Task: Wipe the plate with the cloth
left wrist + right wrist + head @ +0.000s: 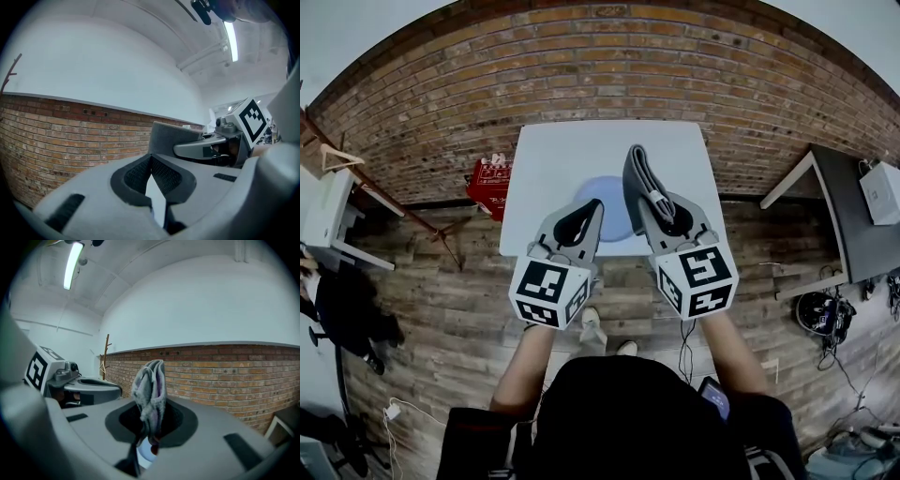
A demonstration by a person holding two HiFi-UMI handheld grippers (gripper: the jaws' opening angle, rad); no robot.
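My right hand-held gripper (667,214) is clamped on the folded grey cloth (639,178), which sticks up out of the jaws and leans out over the white desk (567,155). In the right gripper view, the right hand-held gripper (150,427) pinches the cloth (150,385) at its lower end, and the free end stands upright against the brick wall (225,376). My left hand-held gripper (594,206) holds nothing. In the left gripper view, the left hand-held gripper (151,161) has its pads meeting at the tips, with only a thin wedge of gap below them. The blue plate (614,211) lies flat near the desk's near edge, partly covered by both hand-held grippers, which hang side by side above it.
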